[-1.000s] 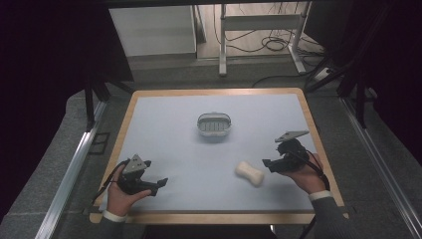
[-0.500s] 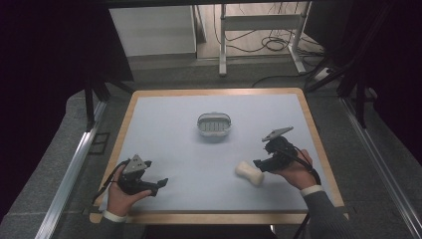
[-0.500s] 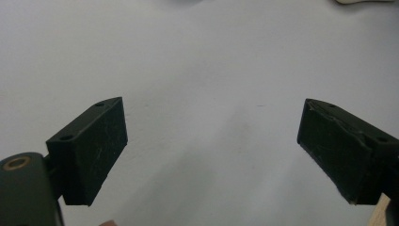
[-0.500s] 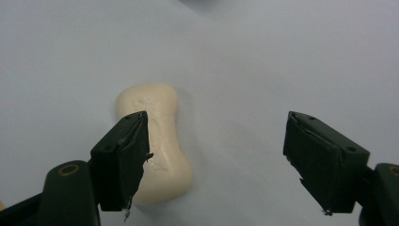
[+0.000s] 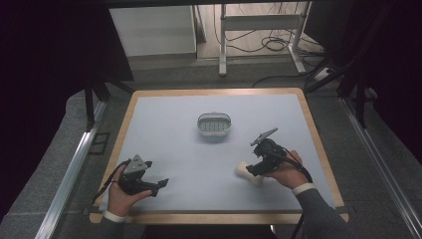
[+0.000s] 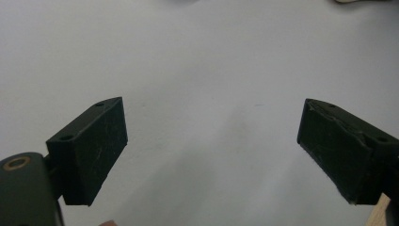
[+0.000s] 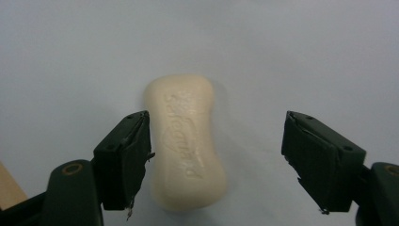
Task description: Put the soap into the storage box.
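R gripper (image 7: 216, 160) straddling soap bar (image 7: 186, 141), jaws wide.

Soap is lying flat on the table mat (image 5: 174, 129), front-right, well apart from the soap dish (image 5: 214, 124). It's sitting off-centre, nearly touching one jaw, so closing may be nudging or twisting it out, esp. if slick. L gripper (image 6: 211, 150) is idling wide, holding nothing.

Soap dish (image 5: 214, 125) is placed mid-counter (image 5: 169, 124); soap bar (image 5: 247, 173) is laid nearer, to its right, between right gripper's (image 7: 214, 160) spread fingers (image 7: 123, 157).
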{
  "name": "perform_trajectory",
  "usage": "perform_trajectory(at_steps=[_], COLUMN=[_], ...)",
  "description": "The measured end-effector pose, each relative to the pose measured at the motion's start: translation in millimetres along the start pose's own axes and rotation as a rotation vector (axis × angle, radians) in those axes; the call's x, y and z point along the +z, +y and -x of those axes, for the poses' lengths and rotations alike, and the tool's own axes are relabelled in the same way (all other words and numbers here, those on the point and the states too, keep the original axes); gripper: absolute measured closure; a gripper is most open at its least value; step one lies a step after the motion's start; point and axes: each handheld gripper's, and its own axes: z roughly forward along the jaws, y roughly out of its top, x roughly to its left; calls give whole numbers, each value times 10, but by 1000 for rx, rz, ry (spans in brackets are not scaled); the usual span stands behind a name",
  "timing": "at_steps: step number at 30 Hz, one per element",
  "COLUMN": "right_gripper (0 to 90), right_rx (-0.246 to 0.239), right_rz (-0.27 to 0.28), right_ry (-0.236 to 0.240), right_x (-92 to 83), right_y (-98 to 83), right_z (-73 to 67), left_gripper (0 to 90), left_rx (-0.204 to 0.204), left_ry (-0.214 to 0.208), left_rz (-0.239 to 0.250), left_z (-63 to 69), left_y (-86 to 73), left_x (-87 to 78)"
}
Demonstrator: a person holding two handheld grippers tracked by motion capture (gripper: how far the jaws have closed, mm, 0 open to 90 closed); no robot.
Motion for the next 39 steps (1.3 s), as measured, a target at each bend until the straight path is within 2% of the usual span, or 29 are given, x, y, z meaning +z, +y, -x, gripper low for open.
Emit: perform_trajectory(at_steps=[6,12,16,25,27,30,33,39], right_gripper=[254,280,296,359,411,484,496,499], right_rx=[-34,-48,-51,-71,-72,-71,-69,-100], right_rz=[-77,-146,-163,-222,-227,-247,-263,-294], right_ry=[27,25,29,1,-6,20,14,8], right_x=[145,288,342,430,447,464,469,465], right_y=[36,46,51,69,77,90,112,157], right_z=[-89,-137,-145,-177,-177,-170,-181,-191], left_gripper=[94,94,94,95,95,95,95,95], left_rx=[1,0,2,3,3,3,2,2], left_ry=[-1,-4,-5,-6,-6,-6,-7,-7], left_rz=[0,-2,-5,-6,-8,-8,-8,-5], left_z=[3,9,12,12,14,13,15,11], left_y=[-1,-1,-2,-3,-3,-3,-3,-2], left_x=[6,13,21,25,28,28,30,22])
